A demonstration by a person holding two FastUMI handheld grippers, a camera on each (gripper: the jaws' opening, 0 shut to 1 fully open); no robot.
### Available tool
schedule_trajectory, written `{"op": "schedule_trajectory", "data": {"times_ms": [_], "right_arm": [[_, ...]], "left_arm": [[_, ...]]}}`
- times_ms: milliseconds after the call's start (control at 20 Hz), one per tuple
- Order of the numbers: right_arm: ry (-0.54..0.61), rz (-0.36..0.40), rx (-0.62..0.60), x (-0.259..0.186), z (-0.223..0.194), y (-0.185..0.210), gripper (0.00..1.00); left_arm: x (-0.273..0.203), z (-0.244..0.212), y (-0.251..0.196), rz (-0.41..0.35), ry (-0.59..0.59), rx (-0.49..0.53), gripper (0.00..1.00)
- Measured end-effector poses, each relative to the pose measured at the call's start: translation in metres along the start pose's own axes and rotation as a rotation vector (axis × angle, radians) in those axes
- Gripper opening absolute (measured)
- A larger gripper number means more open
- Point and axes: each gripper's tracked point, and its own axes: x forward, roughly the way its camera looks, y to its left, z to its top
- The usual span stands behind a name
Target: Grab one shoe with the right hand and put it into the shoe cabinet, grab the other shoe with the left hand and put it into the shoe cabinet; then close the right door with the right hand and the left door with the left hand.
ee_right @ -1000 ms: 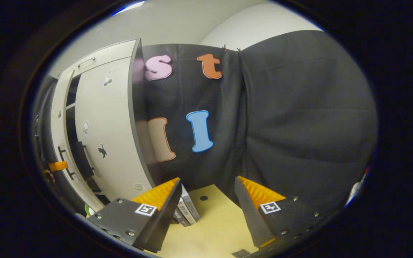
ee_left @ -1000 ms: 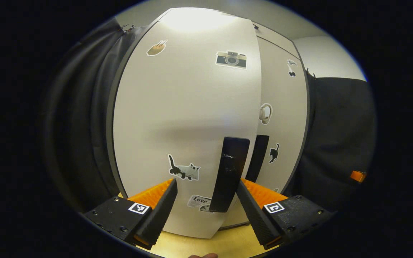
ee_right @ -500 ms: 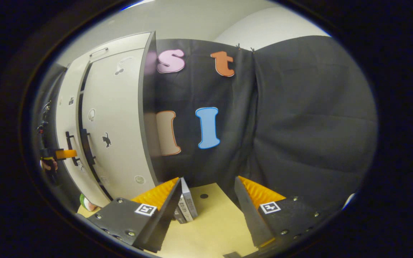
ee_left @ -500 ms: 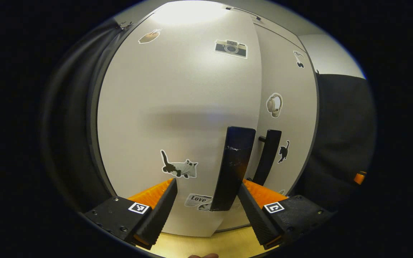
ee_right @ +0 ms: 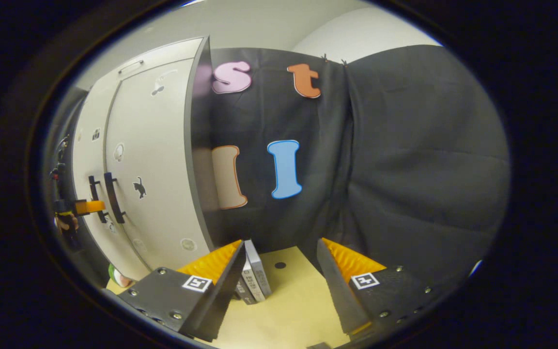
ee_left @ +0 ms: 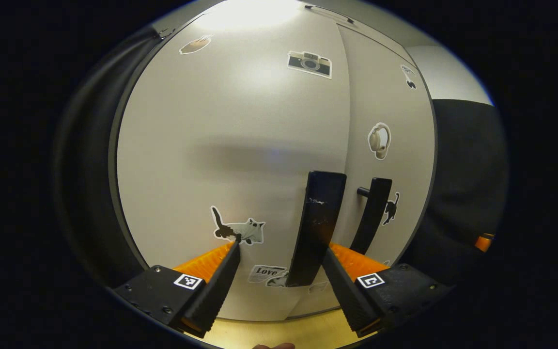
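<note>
Judging by both views, the shoes were taken as already inside the shoe cabinet [ee_right: 162, 160], w/ both doors looking shut or nearly so. Left gripper [ee_left: 279, 264] was held wide apart, empty, against the left door [ee_left: 230, 160], its handle [ee_left: 318, 228] between the fingers. Risk: if pulled back askew, a finger could catch the handle & swing the door out. Right gripper [ee_right: 279, 266] was likewise wide, empty; books [ee_right: 255, 276] on the wooden floor [ee_right: 288, 305] were seen from the right gripper view, sticker detail from the left.
</note>
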Motion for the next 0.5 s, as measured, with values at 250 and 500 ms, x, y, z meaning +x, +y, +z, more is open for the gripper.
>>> {"op": "schedule_trajectory", "data": {"times_ms": [250,500], "right_arm": [[0.008,0.019,-0.013,0.007,-0.002,0.011,0.87],[0.013,0.023,-0.024,0.007,-0.003,0.015,0.87]], "left_arm": [[0.001,0.000,0.000,-0.001,-0.001,0.007,1.00],[0.002,-0.001,-0.001,-0.006,-0.001,0.012,1.00]]}}
